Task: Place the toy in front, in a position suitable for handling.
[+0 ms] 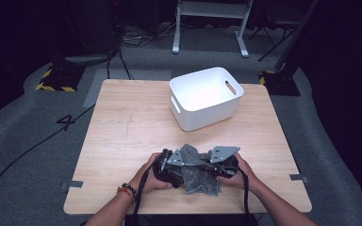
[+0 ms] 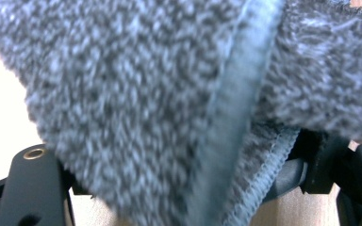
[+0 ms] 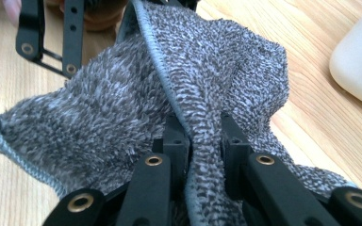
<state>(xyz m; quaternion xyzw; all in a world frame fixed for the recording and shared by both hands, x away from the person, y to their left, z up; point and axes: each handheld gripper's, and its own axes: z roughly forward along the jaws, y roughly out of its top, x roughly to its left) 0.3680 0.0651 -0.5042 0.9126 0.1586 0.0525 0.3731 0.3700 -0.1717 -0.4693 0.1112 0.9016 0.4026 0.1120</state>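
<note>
The grey cloth (image 1: 199, 170) lies bunched at the near edge of the table (image 1: 122, 136), between both grippers, well short of the white bin (image 1: 206, 96). It is terry: light, limp, non-slip, likely to sag wherever unsupported. The stitched hem (image 3: 162, 80) appears the soundest hold. The right gripper (image 3: 205, 141) is clamped tight on a fold. The left gripper (image 1: 166, 167) has cloth draped over its jaws; whether they grip cannot be told. The cloth's underside is hidden.

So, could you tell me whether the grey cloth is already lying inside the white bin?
No, the grey cloth sits bunched between the two grippers at the table's near edge, while the white bin stands apart farther back.
</note>
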